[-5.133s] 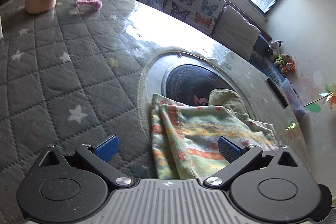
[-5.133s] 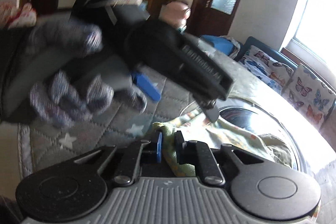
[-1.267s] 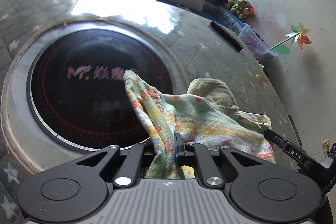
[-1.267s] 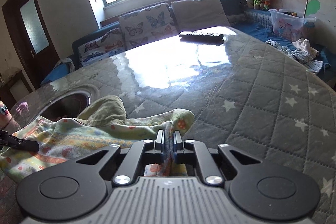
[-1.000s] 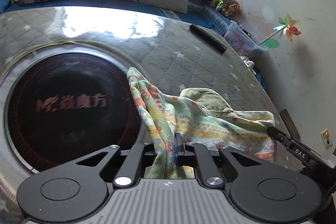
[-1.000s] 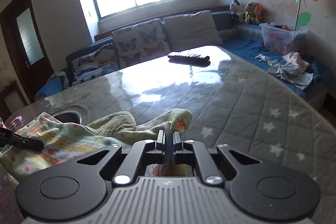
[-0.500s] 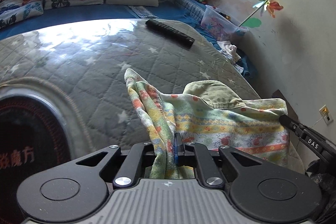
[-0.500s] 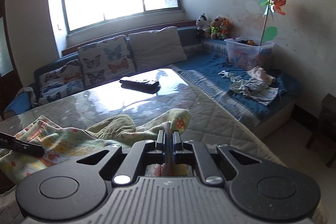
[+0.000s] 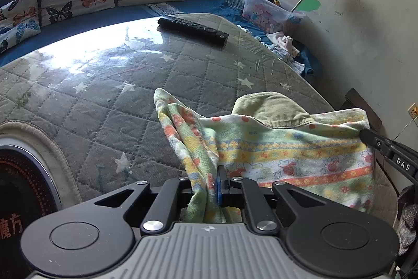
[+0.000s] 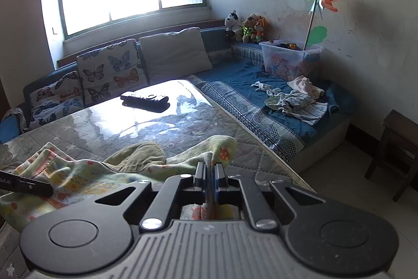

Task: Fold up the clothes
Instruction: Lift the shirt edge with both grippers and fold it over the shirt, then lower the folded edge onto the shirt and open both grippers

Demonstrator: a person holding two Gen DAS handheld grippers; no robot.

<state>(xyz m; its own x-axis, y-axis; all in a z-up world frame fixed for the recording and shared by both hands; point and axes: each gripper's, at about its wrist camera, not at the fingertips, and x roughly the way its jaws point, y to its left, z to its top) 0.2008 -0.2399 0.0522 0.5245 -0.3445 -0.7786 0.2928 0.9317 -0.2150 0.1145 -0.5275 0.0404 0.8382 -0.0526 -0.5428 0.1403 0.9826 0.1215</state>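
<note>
A small patterned garment (image 9: 287, 148), pale green and yellow with orange stripes and an olive collar, hangs stretched between both grippers above the grey quilted table (image 9: 117, 101). My left gripper (image 9: 218, 183) is shut on one bunched edge of it. My right gripper (image 10: 208, 175) is shut on the other edge (image 10: 222, 148). The right gripper also shows at the far right of the left wrist view (image 9: 386, 148), and the left gripper's finger (image 10: 23, 183) shows at the left of the right wrist view. The garment (image 10: 78, 174) sags between them.
A black remote (image 9: 193, 29) lies on the far side of the table. A round dark inset (image 9: 15, 190) is at the left. A blue sofa with butterfly cushions (image 10: 109, 72), loose clothes (image 10: 297, 98) and a plastic bin (image 10: 287, 56) lies beyond. A dark stool (image 10: 394, 148) stands on the right.
Both grippers, shut on the garment, have carried it rightwards across the table, away from the round inset toward the table's right edge. The right wrist view has risen and shows the floor.
</note>
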